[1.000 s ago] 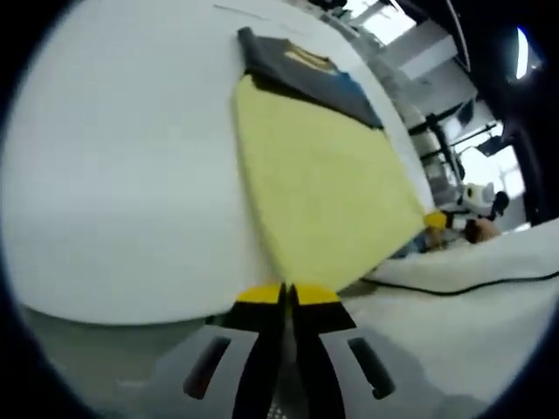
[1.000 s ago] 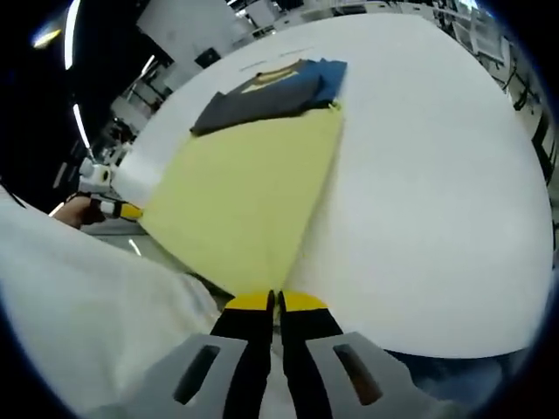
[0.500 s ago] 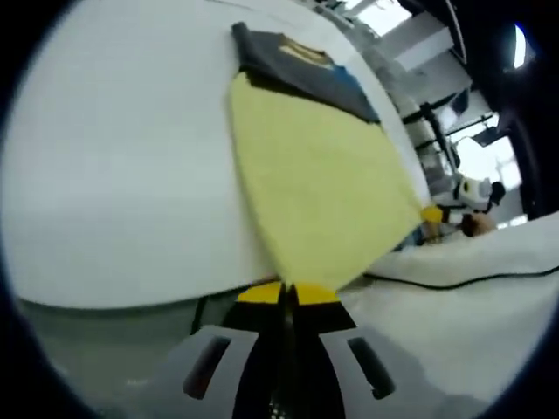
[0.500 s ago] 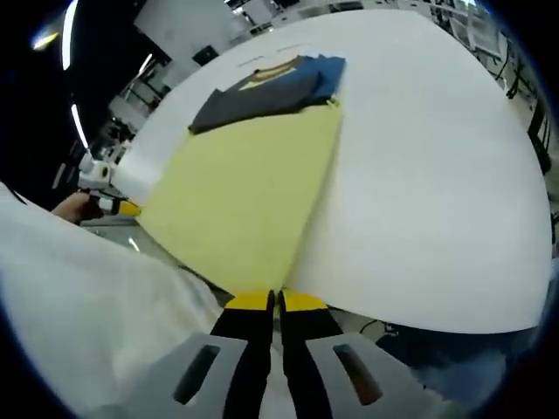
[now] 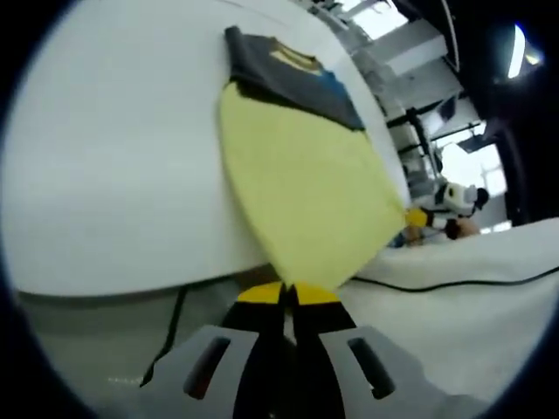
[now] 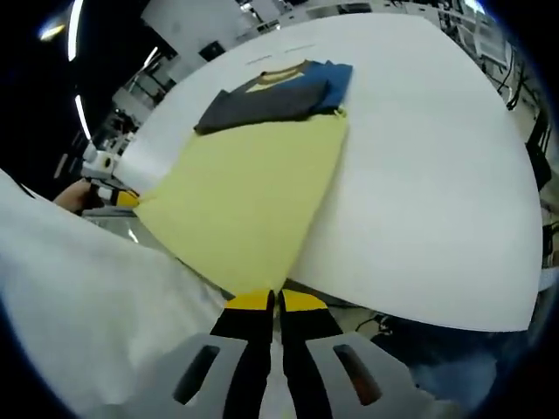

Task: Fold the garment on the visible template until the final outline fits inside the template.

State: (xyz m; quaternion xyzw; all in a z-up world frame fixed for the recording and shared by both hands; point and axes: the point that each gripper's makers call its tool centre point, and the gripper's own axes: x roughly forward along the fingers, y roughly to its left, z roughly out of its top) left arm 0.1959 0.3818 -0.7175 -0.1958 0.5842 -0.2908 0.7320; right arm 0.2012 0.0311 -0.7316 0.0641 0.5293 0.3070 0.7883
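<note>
A large white table [image 5: 105,157] spreads away from both grippers. On it lies a garment [image 5: 297,188]: a pale yellow body stretching from the table's near edge toward a dark grey and blue upper part [image 6: 271,94] at the far end, which lies flat on the table. The yellow hem hangs just past the table's near edge. The left gripper [image 5: 286,295] points forward along the garment, its yellow-tipped jaws pressed together on one hem corner. The right gripper [image 6: 275,302] is aimed the same way, its jaws likewise clamped on the other hem corner. In the left gripper view the right gripper appears at the garment's right corner. A white sleeve [image 6: 79,288] lies beside the hem.
</note>
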